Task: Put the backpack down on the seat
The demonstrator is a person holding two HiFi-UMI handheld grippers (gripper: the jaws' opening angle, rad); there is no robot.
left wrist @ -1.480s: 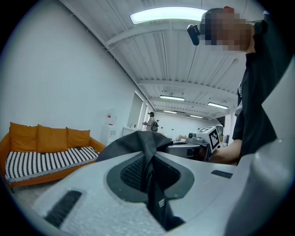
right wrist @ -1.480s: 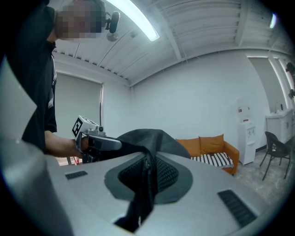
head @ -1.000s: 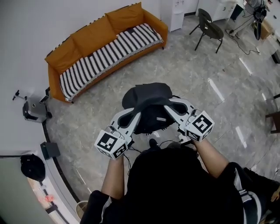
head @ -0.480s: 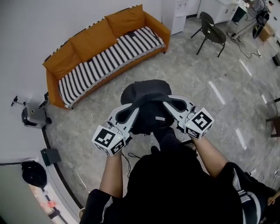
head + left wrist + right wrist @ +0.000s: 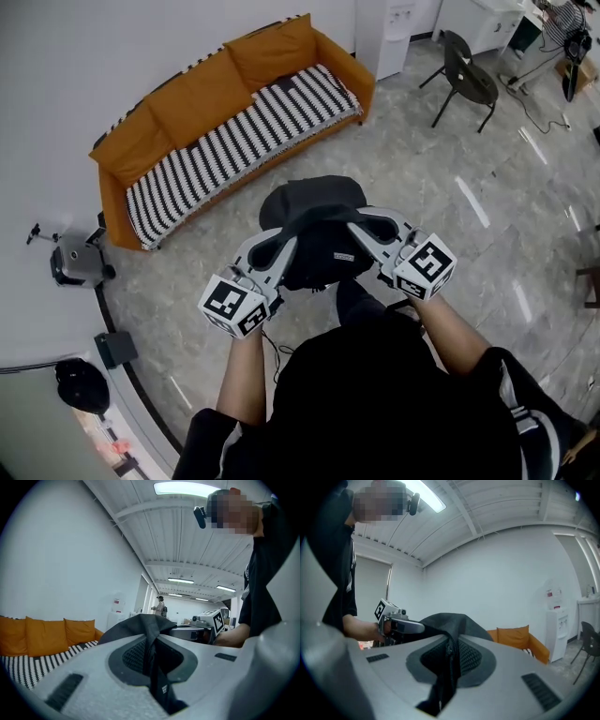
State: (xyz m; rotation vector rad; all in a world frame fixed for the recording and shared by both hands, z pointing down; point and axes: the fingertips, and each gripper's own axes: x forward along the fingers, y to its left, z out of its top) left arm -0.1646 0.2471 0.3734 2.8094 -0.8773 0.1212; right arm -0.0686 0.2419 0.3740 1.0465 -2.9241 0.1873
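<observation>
A black backpack (image 5: 314, 225) hangs above the grey stone floor (image 5: 450, 159), pinched on either side by the left tongs (image 5: 284, 246) and the right tongs (image 5: 364, 228). Beyond it, an orange sofa (image 5: 187, 94) with a black-and-white striped cover (image 5: 234, 141) stands against the white wall (image 5: 75, 56). A black chair (image 5: 469, 80) stands towards the floor's upper right corner.

There is one dark backpack (image 5: 314, 220). There are two tongs: the left tongs (image 5: 284, 242) and the right tongs (image 5: 364, 225). One orange sofa (image 5: 122, 192) stands by the wall, with three back cushions (image 5: 45, 637) and one black-and-white striped cover (image 5: 234, 150). There is one black chair (image 5: 469, 80) and one white water dispenser (image 5: 398, 28). People number two: one person (image 5: 375, 394) holding the tongs, and one distant person (image 5: 160, 605) in the left gripper view.
</observation>
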